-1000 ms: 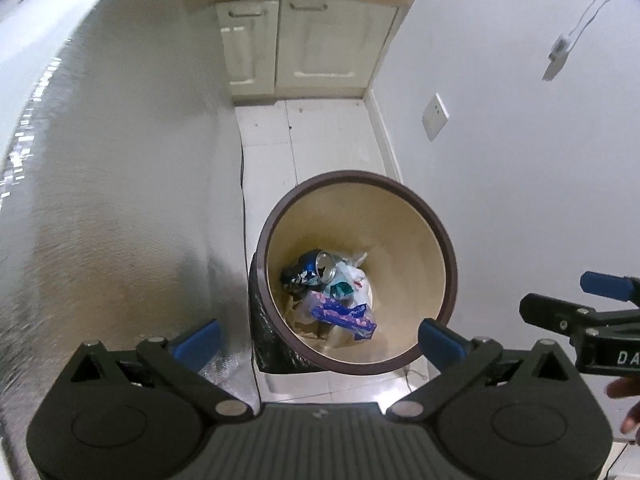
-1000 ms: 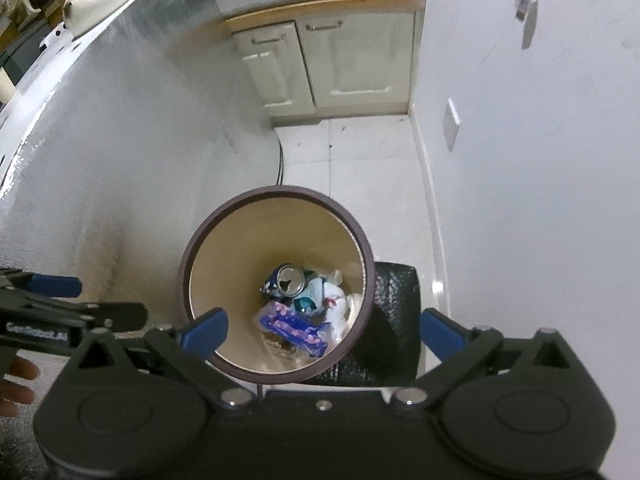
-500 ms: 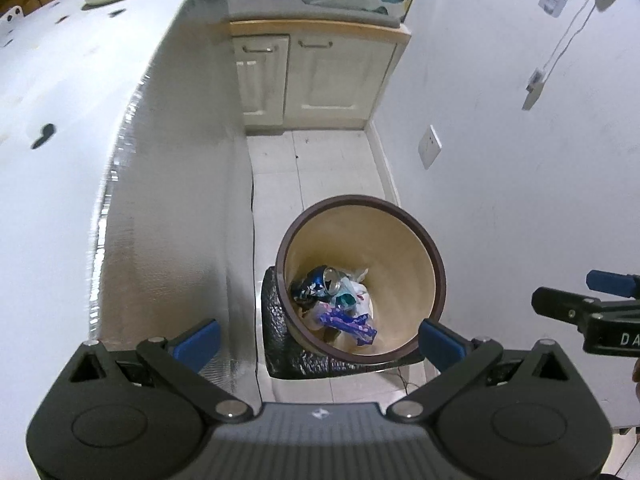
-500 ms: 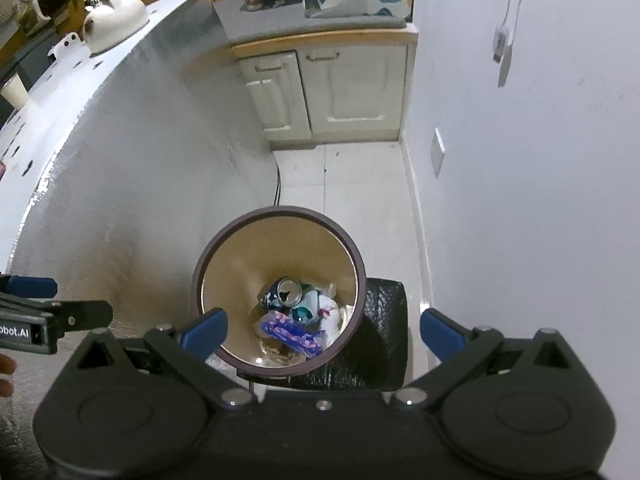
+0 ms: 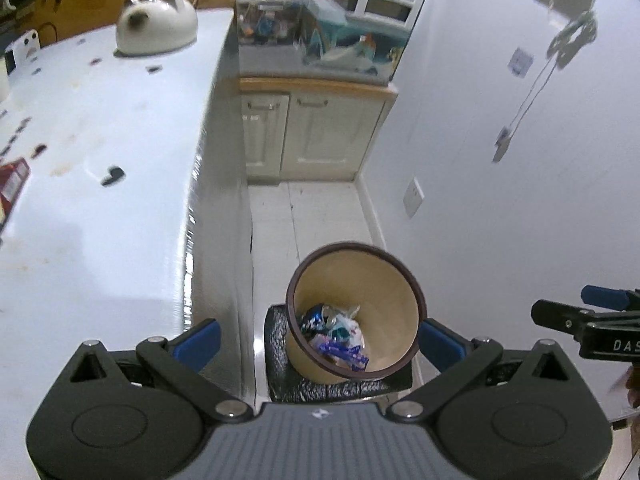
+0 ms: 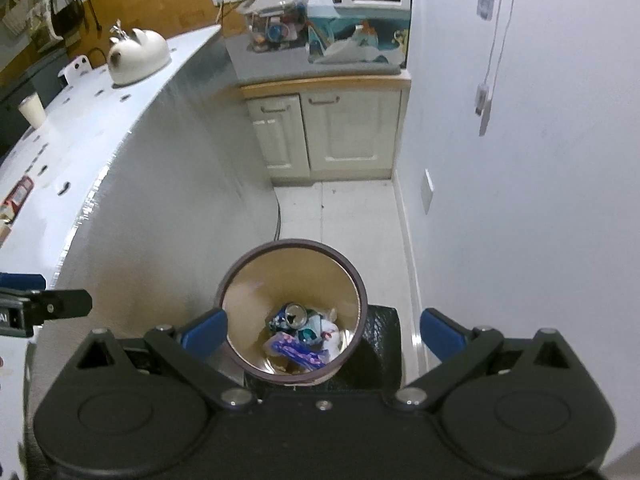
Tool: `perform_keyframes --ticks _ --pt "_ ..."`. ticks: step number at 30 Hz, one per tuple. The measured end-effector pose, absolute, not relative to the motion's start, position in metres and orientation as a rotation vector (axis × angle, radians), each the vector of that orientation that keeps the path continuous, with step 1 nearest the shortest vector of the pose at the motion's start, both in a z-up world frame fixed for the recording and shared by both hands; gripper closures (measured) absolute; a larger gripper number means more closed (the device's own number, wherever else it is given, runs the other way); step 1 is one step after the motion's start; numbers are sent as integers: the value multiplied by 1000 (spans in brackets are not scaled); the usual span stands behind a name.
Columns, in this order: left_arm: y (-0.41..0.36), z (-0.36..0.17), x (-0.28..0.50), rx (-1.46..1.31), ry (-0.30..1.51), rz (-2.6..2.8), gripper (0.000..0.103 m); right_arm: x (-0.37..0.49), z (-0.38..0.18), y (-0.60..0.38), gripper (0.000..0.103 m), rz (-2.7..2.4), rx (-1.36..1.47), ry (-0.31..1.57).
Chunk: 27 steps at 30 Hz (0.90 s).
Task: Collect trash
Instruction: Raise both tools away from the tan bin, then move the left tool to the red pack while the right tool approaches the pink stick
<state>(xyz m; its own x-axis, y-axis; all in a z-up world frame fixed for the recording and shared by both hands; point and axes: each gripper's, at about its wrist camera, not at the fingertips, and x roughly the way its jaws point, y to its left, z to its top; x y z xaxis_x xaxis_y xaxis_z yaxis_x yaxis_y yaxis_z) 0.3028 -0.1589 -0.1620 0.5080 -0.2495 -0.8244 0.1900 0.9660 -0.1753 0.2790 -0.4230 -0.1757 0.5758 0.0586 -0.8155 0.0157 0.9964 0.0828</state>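
Note:
A beige trash bin with a dark brown rim (image 5: 402, 270) (image 6: 256, 254) stands on the floor between the counter and the wall. Inside lie a blue drink can (image 5: 318, 316) (image 6: 294, 314), a purple wrapper (image 5: 344, 354) (image 6: 296, 350) and white plastic trash. My left gripper (image 5: 320, 340) is open and empty, high above the bin. My right gripper (image 6: 322, 334) is open and empty, also above the bin. Each gripper shows at the edge of the other's view, the right one (image 5: 576, 320) and the left one (image 6: 48, 308).
A white counter (image 5: 100, 200) with a silver side panel runs along the left, carrying a cat-shaped white pot (image 5: 156, 26), small dark bits and a red packet (image 5: 10, 180). A cream cabinet (image 5: 312, 136) stands behind. A black block (image 5: 280, 368) sits beside the bin. The wall is at right.
Both grippers have risen well above the bin, so the bin looks smaller and the counter top has come into view. Both stay open and empty.

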Motion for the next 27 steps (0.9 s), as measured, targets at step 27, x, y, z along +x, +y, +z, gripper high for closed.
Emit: perform_keyframes --ticks 27 --pt "41 -73 201 -108 726 -191 0 185 -79 -250 0 63 63 667"
